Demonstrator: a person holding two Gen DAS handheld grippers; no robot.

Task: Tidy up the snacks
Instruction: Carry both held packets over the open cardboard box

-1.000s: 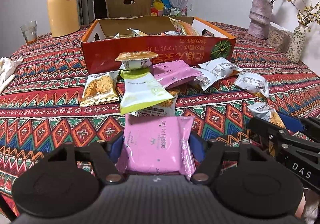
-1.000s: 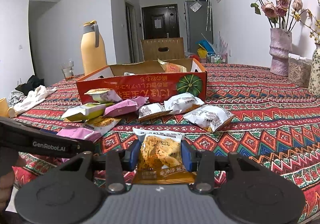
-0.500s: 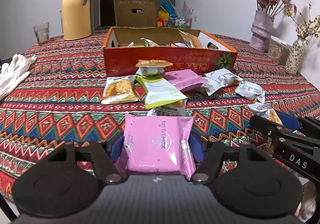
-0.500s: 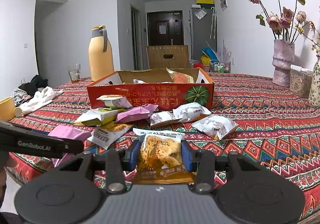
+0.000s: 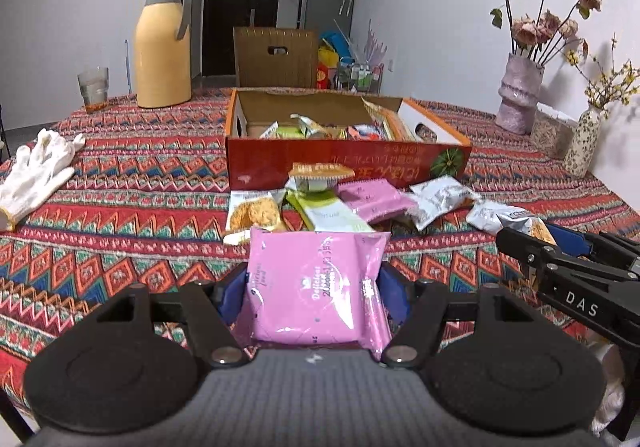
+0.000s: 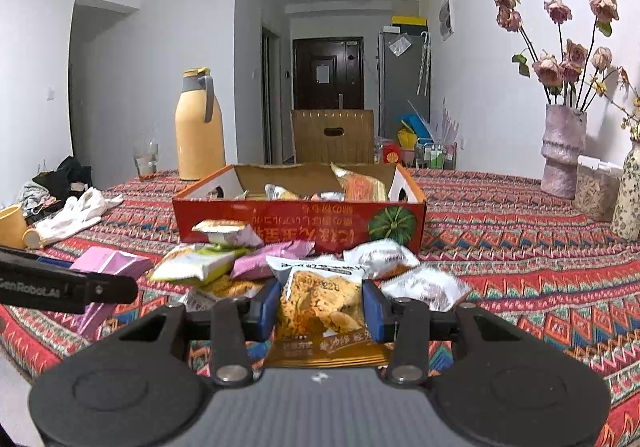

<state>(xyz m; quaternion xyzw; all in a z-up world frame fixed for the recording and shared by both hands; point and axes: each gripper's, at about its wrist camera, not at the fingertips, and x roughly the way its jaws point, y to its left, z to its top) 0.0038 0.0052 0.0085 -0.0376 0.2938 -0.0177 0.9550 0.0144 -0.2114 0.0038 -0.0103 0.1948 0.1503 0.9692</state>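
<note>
my left gripper (image 5: 314,283) is clamped on the pink packet (image 5: 316,287); my right gripper (image 6: 320,305) is clamped on the orange crisp packet (image 6: 320,303); both packets are held clear of the table (image 5: 132,207), long axes pointing ahead; the open red box (image 5: 348,163) lies straight ahead of both; loose packets (image 5: 340,207) crowd its near wall, so i judge the carry must pass over them and over that wall; neither hand looks clearly nearer.
</note>
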